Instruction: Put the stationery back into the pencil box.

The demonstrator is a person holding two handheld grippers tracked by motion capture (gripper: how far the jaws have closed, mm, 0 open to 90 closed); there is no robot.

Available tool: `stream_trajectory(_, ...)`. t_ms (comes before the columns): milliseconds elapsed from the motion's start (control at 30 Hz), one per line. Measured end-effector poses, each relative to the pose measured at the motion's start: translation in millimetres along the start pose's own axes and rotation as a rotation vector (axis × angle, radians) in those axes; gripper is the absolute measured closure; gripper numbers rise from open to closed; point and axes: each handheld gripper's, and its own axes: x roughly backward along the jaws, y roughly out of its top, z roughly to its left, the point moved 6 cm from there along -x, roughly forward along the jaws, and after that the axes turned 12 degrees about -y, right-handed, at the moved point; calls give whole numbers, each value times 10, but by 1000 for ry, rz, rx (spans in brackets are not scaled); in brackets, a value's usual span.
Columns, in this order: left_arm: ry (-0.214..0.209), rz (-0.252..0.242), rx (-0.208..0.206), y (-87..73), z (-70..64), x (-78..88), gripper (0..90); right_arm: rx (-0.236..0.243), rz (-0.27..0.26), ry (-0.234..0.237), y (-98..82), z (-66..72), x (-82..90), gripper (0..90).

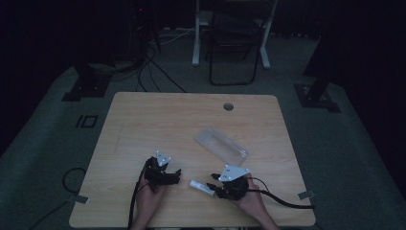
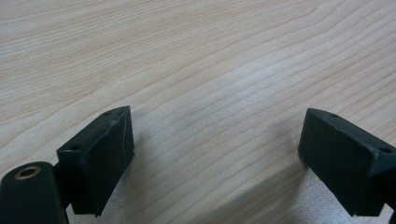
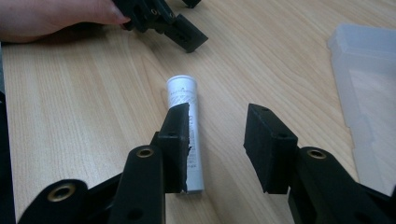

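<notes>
Dimness in the high view blurs your right gripper [image 1: 214, 184] against the white tube [image 1: 201, 187] lying on the table [image 1: 143, 120]. Its own view shows parted jaws, one hiding the tube's side, pads apparently not clamping. Your left gripper [image 2: 215, 154] gapes over bare wood.

place: dim lab or test room | signs: bare wooden table [image 1: 143, 115] on grey carpet [image 1: 43, 129], floor cables [image 1: 153, 62], dark stand bases [image 1: 86, 86], folding chair [image 1: 234, 43]
</notes>
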Motion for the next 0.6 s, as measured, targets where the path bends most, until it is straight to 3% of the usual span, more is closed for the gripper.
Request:
stream_trajectory(367,0,-1,1,0,0,0,109,4,24,33,-61,95,-80,609)
stream_trajectory(600,0,-1,1,0,-1,-1,108,32,38,40,-84,179,-154,605)
